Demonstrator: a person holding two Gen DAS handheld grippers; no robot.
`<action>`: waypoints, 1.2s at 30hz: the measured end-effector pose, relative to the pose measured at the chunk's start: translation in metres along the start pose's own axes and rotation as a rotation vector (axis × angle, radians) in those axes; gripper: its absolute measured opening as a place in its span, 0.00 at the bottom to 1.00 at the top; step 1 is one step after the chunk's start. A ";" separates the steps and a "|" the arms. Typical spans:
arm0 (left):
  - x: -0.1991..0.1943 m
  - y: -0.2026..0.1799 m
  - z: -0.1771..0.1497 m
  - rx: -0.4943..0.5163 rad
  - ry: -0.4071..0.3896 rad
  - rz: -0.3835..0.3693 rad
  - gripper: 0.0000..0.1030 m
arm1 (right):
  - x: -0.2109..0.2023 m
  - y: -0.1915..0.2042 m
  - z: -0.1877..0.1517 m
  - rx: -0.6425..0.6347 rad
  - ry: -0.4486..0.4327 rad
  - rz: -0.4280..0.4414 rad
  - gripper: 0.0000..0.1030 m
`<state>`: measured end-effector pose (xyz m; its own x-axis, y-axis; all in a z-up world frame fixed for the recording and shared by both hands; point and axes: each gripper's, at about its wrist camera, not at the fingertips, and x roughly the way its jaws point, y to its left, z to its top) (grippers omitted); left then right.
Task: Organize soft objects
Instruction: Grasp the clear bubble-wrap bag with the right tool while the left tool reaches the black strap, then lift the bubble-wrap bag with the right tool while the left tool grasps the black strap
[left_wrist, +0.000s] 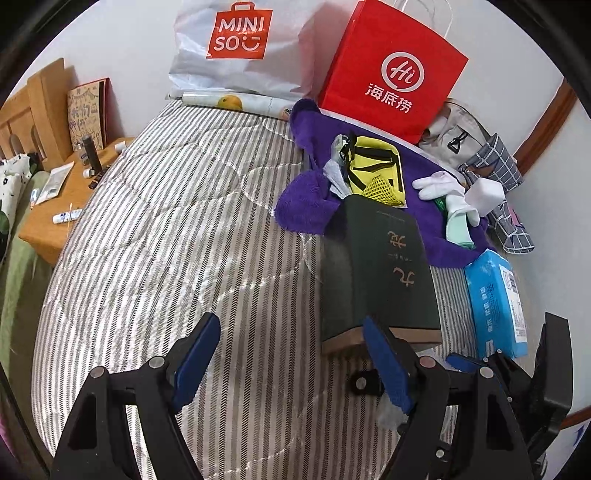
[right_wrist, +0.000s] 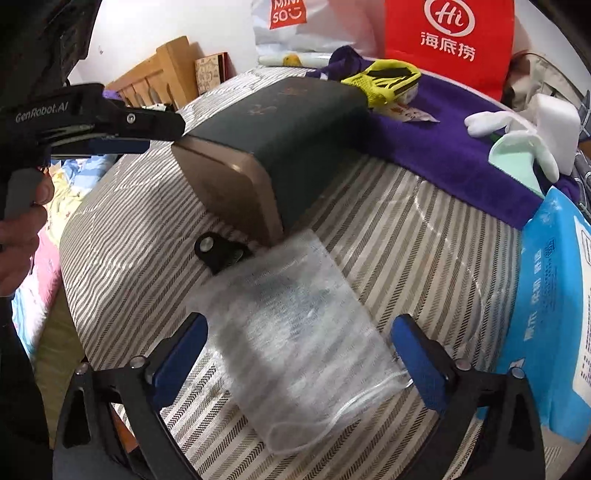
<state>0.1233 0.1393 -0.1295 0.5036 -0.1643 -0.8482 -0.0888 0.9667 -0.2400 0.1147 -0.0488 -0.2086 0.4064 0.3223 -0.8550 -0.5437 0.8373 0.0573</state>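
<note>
A clear foam-lined pouch lies flat on the striped mattress, its far end against a dark green box that also shows in the right wrist view. My right gripper is open, its blue pads on either side of the pouch's near part. My left gripper is open above the mattress, its right pad in front of the box's near end. A purple towel carries a yellow mesh pouch, white gloves and a white sponge.
A blue tissue pack lies right of the box. A red paper bag and a white Miniso bag stand at the back wall. A wooden nightstand with small bottles is at the left. A small black clip lies by the box.
</note>
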 end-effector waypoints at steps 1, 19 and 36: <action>-0.001 0.000 -0.001 0.003 -0.001 0.002 0.76 | 0.000 0.000 -0.002 -0.010 0.004 0.003 0.97; 0.013 -0.020 -0.051 0.032 0.050 -0.016 0.76 | -0.020 0.018 -0.037 0.001 -0.083 -0.102 0.08; 0.036 -0.076 -0.072 0.218 -0.034 -0.060 0.58 | -0.071 -0.030 -0.093 0.117 -0.116 -0.076 0.06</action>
<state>0.0863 0.0459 -0.1754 0.5315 -0.2195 -0.8181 0.1278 0.9756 -0.1787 0.0344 -0.1377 -0.1978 0.5290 0.2995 -0.7941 -0.4217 0.9047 0.0603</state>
